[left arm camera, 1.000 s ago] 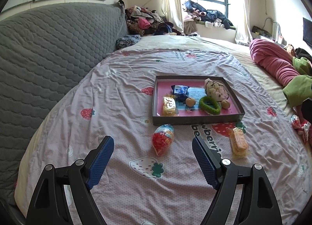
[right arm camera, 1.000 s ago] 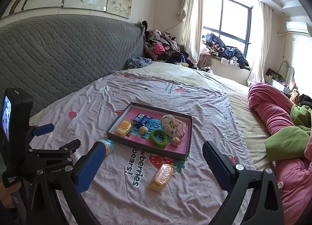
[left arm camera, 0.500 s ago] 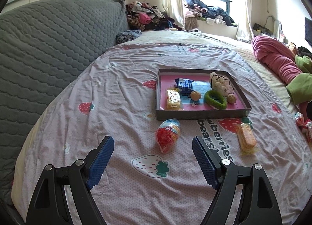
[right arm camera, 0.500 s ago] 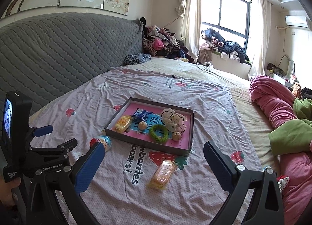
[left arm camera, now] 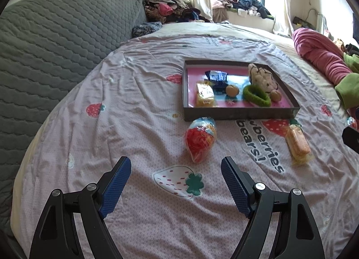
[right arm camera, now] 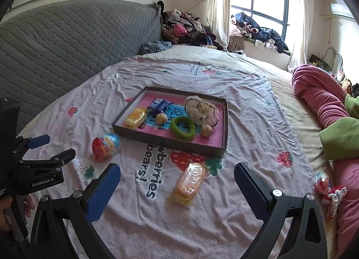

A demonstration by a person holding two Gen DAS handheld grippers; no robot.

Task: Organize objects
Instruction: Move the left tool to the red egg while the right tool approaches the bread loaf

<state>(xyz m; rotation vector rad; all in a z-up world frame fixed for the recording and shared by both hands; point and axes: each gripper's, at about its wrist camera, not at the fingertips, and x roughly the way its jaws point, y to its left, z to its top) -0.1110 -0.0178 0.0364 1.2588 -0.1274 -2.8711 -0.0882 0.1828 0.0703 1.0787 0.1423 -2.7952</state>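
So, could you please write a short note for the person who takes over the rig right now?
Left gripper: open, empty, above the bedsheet, short of the red egg-shaped snack.
Right gripper: open, empty, the orange wrapped snack just ahead of its fingers.
Tray: already holds a yellow packet, blue packet, two walnuts, green ring and plush toy.
Left to do: both loose snacks lie on the sheet in front of the tray; probably they go in next.

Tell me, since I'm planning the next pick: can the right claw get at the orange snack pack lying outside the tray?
Probably yes. The right claw is open, and the orange snack pack lies alone on the bedsheet straight ahead, nothing between.
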